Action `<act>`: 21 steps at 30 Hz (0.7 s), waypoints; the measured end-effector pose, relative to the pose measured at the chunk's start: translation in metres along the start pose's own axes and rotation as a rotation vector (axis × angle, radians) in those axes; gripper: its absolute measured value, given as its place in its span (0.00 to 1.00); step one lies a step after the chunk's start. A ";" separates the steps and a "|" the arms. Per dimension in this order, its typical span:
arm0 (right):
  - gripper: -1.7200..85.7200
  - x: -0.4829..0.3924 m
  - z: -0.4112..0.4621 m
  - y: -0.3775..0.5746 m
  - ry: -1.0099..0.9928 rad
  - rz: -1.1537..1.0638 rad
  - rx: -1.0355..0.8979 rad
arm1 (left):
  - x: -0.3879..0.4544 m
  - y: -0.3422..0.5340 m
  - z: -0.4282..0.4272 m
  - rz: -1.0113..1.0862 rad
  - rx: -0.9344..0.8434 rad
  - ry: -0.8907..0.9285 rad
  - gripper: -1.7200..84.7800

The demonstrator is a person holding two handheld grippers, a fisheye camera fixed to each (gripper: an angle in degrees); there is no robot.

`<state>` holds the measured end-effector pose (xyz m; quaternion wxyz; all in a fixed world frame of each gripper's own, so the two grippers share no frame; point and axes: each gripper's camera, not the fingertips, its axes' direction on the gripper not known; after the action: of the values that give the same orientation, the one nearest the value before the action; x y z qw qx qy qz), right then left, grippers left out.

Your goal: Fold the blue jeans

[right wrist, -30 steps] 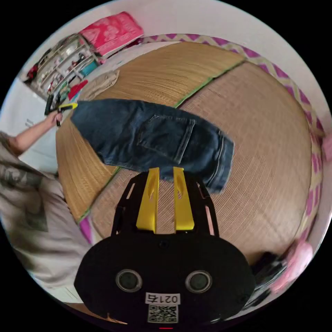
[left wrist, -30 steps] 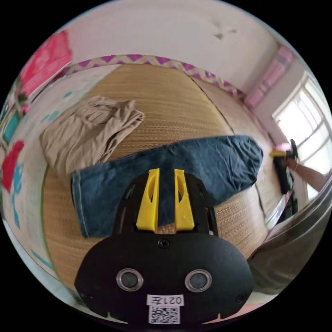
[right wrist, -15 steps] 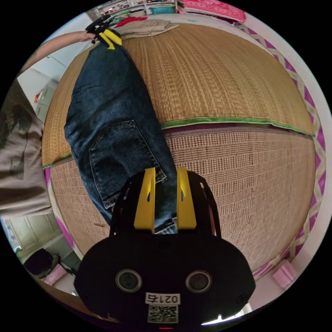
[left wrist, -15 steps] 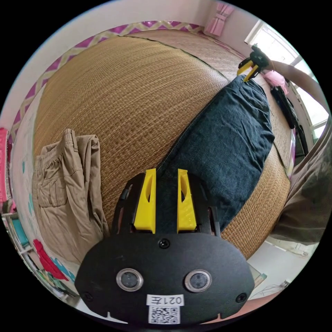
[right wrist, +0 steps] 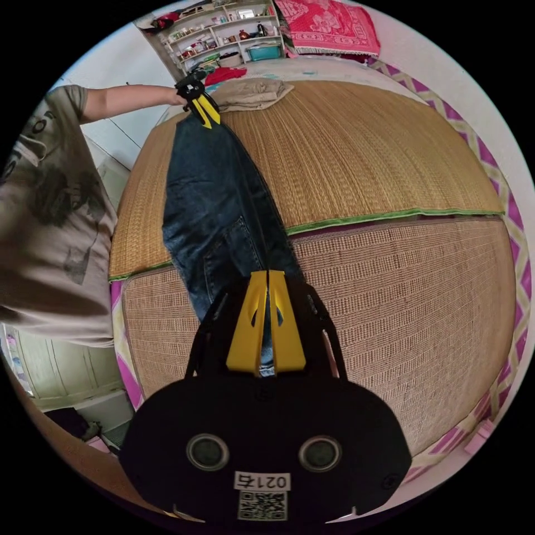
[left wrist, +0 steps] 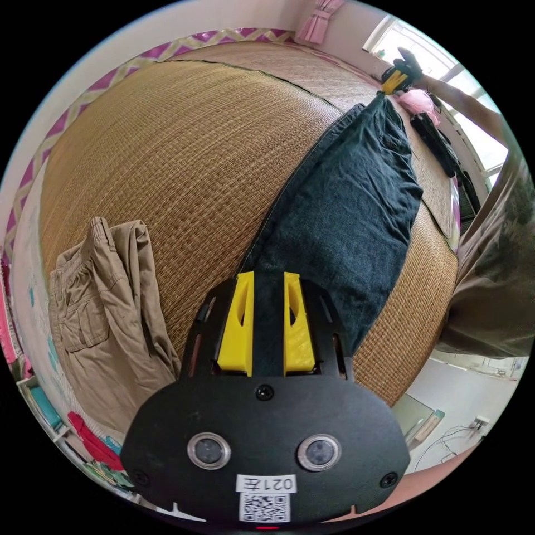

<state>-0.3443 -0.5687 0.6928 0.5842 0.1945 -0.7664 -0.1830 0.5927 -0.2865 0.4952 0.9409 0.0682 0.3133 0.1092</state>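
Observation:
The blue jeans point(left wrist: 345, 212) stretch in a long band over a woven straw mat point(left wrist: 184, 139). My left gripper point(left wrist: 268, 276) holds one end, denim filling the narrow gap between its yellow jaws. At the far end, the right gripper point(left wrist: 390, 86) pinches the other end. In the right gripper view the jeans point(right wrist: 217, 195) run from my right gripper point(right wrist: 268, 273), its jaw tips closed together on the waistband end, up to the left gripper point(right wrist: 205, 114) in a person's hand.
Folded khaki trousers point(left wrist: 95, 317) lie on the mat beside the jeans, also seen as khaki trousers point(right wrist: 251, 92) near the far edge. A person in a grey shirt point(right wrist: 50, 223) stands at the mat's side. Shelves point(right wrist: 223, 33) and a red cloth point(right wrist: 329, 25) sit beyond.
Both grippers came down onto the ends of the jeans; the right jaws closed on the waistband end, the left jaws narrowed on denim. The jeans now run taut between them.

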 end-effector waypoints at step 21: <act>0.01 -0.134 -0.083 0.044 -0.031 0.062 0.073 | 0.155 0.201 -0.112 -0.004 0.193 0.014 0.01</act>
<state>-0.2354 -0.4666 0.6256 0.5703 0.1889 -0.7871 -0.1398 0.6129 -0.0468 0.3570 0.9279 0.1572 0.3292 0.0771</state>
